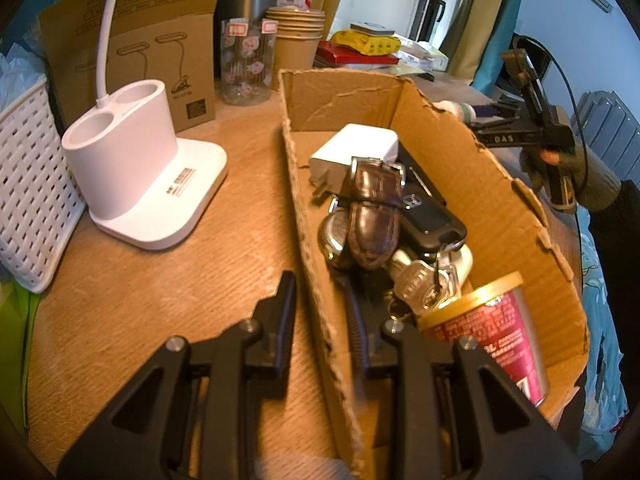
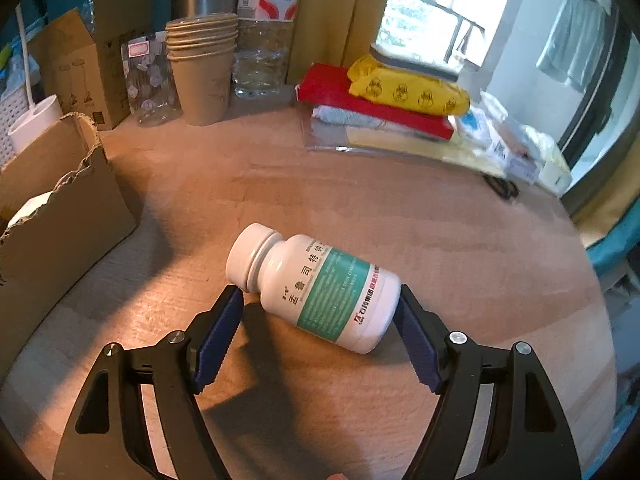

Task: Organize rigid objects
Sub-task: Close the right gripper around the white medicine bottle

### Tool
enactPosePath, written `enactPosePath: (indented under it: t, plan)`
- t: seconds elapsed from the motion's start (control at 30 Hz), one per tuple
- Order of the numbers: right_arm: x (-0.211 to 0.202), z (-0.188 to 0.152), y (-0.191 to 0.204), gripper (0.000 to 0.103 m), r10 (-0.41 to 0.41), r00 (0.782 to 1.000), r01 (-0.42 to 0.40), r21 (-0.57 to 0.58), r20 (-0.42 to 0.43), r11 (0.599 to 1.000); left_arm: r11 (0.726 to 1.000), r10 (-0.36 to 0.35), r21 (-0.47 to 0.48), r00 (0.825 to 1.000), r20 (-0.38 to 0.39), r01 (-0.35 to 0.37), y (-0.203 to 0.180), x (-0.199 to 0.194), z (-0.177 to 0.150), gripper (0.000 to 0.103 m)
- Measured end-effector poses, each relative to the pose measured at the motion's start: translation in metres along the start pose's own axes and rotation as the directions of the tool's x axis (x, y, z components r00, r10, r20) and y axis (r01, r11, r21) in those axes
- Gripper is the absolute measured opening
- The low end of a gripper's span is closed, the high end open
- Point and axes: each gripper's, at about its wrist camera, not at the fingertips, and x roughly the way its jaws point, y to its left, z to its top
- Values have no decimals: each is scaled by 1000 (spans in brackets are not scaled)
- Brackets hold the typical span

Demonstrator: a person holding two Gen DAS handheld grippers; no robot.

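Observation:
A torn cardboard box (image 1: 460,168) holds a white charger (image 1: 356,146), a brown leather watch strap (image 1: 372,216), a black car key fob (image 1: 430,220), a bunch of keys (image 1: 420,288) and a red can with a gold rim (image 1: 492,332). My left gripper (image 1: 320,312) is shut on the box's near left wall, one finger outside and one inside. A white pill bottle (image 2: 320,288) with a green label lies on its side on the wooden table (image 2: 360,208). My right gripper (image 2: 320,294) stands open around it, fingertips beside its neck and its base.
A white lamp base (image 1: 140,168) and a white woven basket (image 1: 28,184) stand left of the box. Paper cups (image 2: 202,68), a patterned jar (image 2: 148,80), a water bottle (image 2: 264,40) and a stack of red and yellow packets (image 2: 392,96) line the far side.

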Motion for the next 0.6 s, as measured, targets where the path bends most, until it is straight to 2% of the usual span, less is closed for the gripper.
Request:
enactPosePath:
  t: [0.07, 0.2, 0.3, 0.43, 0.53, 0.57, 0.6]
  plan:
    - [-1, 3, -2, 97, 4, 1000, -4, -17, 19, 1000, 1000, 0, 0, 1000, 0, 0, 0, 0, 0, 27]
    - [-1, 11, -6, 97, 58, 997, -53, -76, 58, 996, 1000, 0, 0, 1000, 0, 0, 0, 0, 0, 27]
    - [6, 19, -10, 97, 111, 993, -106, -117, 37, 987, 1000, 0, 0, 1000, 0, 0, 0, 0, 0, 27]
    - [14, 21, -11, 97, 113, 994, -113, -120, -12, 986, 1000, -1, 0, 1000, 0, 1, 0, 0, 0, 27]
    - [17, 17, -13, 91, 147, 988, -150, -79, -44, 986, 1000, -1, 0, 1000, 0, 1, 0, 0, 0, 27]
    - [18, 16, -13, 83, 153, 986, -157, -61, -62, 986, 1000, -1, 0, 1000, 0, 1, 0, 0, 0, 27]
    - [19, 14, -12, 83, 149, 986, -153, -50, -76, 987, 1000, -1, 0, 1000, 0, 1, 0, 0, 0, 27]
